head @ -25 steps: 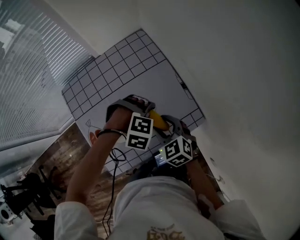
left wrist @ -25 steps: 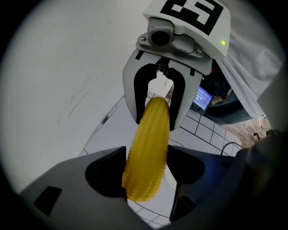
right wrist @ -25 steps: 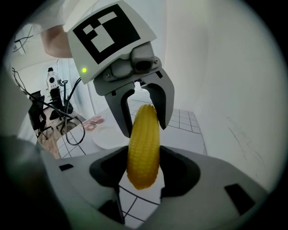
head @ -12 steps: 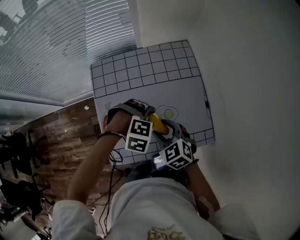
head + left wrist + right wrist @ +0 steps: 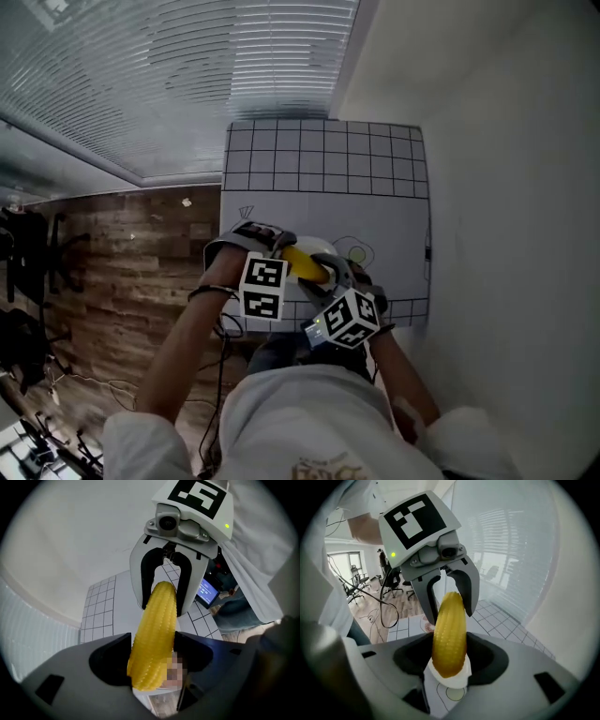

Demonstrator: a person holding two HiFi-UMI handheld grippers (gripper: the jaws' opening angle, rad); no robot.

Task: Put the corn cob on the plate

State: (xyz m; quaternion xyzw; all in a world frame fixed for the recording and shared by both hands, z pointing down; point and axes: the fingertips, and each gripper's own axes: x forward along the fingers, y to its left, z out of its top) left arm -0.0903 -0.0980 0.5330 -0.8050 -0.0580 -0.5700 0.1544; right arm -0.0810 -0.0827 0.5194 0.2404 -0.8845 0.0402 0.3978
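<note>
Held between both pairs of jaws: corn cob (image 5: 305, 265), left gripper (image 5: 153, 648) and right gripper (image 5: 449, 651) clamped on opposite ends.

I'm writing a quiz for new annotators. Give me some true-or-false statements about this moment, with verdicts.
1. The left claw and the right claw each grip one end of the corn cob. True.
2. The mat is printed with a grid of squares. True.
3. The corn cob lies flat on the mat. False: the two claws hold it in the air above the mat.
4. The floor is grey carpet. False: it is brown wood planks.
</note>
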